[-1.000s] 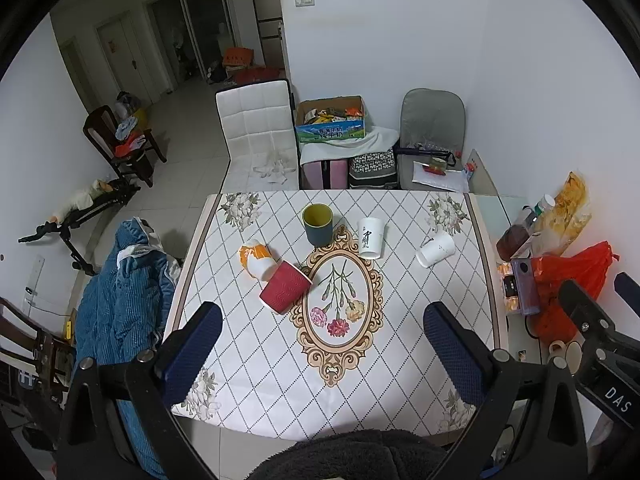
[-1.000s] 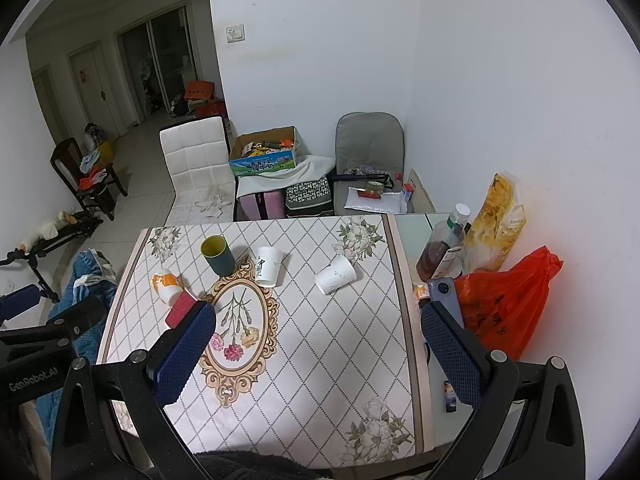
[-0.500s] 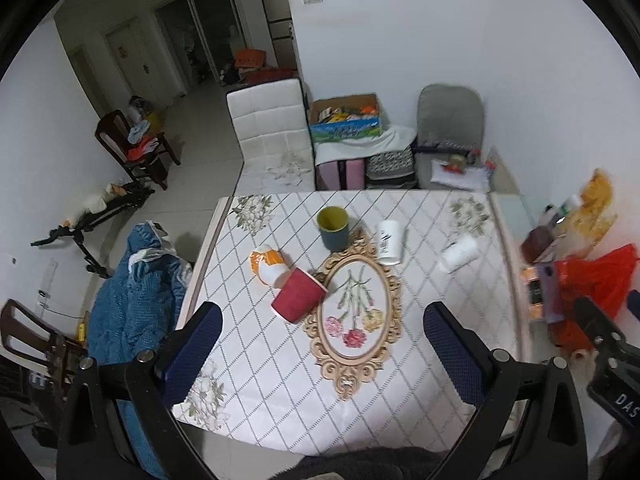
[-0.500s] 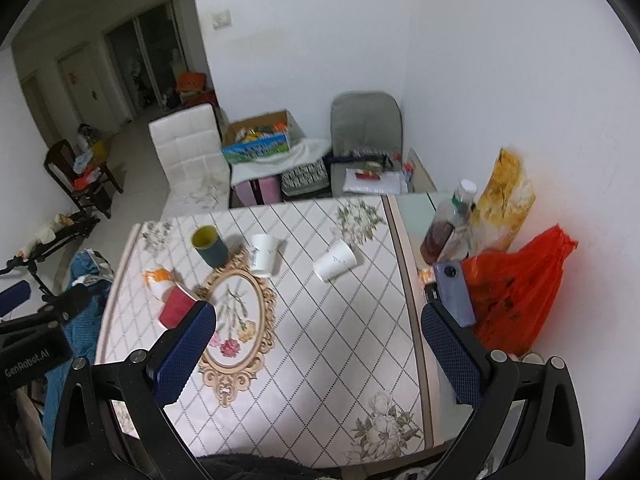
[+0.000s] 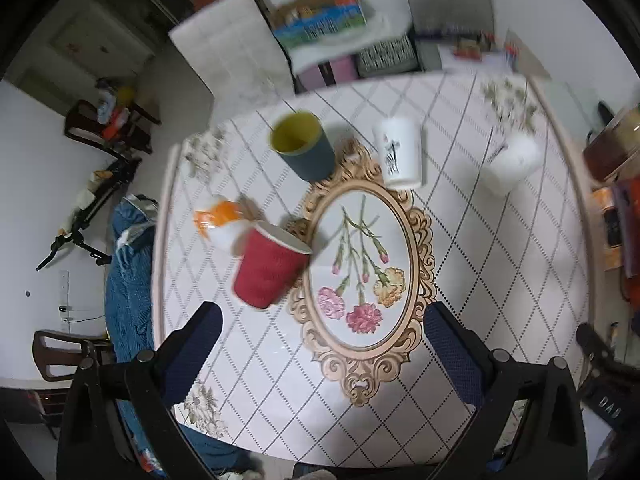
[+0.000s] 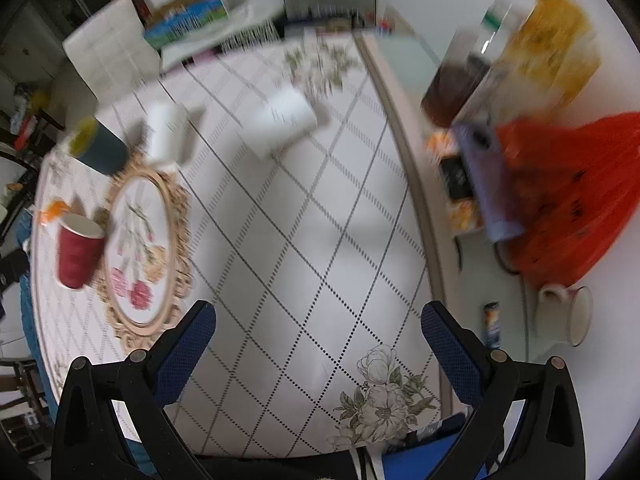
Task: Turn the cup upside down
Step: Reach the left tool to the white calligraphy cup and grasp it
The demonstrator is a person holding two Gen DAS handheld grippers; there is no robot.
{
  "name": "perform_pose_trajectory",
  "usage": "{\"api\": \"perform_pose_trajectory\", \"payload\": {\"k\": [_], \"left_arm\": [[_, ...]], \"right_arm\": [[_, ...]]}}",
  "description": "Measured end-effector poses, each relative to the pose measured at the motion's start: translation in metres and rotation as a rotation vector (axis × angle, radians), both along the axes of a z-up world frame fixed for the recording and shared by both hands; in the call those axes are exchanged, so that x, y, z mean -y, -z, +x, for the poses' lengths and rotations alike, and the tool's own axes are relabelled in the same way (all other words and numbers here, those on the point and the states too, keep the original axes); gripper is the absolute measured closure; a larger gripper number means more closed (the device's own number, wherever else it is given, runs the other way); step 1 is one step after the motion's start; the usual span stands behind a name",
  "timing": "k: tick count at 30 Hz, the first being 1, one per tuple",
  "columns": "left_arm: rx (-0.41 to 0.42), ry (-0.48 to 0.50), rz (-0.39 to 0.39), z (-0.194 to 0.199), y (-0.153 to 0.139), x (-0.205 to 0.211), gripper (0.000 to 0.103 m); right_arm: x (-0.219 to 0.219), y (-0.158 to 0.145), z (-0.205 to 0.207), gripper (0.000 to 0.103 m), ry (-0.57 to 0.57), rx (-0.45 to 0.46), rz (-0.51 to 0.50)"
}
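Observation:
Several cups are on the table (image 5: 500, 280). A red cup (image 5: 268, 268) lies on its side at the left; an orange and white cup (image 5: 218, 220) lies behind it. A dark teal cup with yellow inside (image 5: 302, 150) stands upright. A white printed cup (image 5: 400, 152) stands mouth down. A plain white cup (image 5: 508, 162) lies on its side at the right, also in the right wrist view (image 6: 284, 122). My left gripper (image 5: 320, 344) is open and empty above the table's near part. My right gripper (image 6: 318, 344) is open and empty above the near right part.
An oval flower placemat (image 5: 364, 264) lies mid-table. On a side surface at the right are a red bag (image 6: 568, 200), a dark bottle (image 6: 456, 88), a yellow packet (image 6: 552, 40) and a white mug (image 6: 568, 312). Chairs (image 5: 232, 52) stand behind the table.
Both grippers have moved forward and down toward the table, so the cups look larger. The now frames are motion blurred. No cup has moved.

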State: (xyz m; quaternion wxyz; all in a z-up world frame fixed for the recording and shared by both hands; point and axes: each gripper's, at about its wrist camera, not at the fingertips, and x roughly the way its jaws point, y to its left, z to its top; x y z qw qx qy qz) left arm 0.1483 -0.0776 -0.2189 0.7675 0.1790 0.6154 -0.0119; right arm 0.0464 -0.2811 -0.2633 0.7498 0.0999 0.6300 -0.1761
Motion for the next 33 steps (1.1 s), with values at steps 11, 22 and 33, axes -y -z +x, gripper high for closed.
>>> {"api": "perform_pose_trajectory", "payload": {"k": [11, 22, 33], "left_arm": [[-0.139, 0.009, 0.013, 0.108, 0.085, 0.048, 0.001], [-0.217, 0.074, 0.038, 0.171, 0.137, 0.08, 0.001], [-0.333, 0.065, -0.009, 0.193, 0.185, 0.087, 0.008]], "right_arm": [[0.029, 0.1, 0.032, 0.0, 0.047, -0.16, 0.036], [0.024, 0.148, 0.065, 0.0, 0.025, -0.201, 0.077], [0.036, 0.179, 0.084, 0.0, 0.039, -0.225, 0.073]]}}
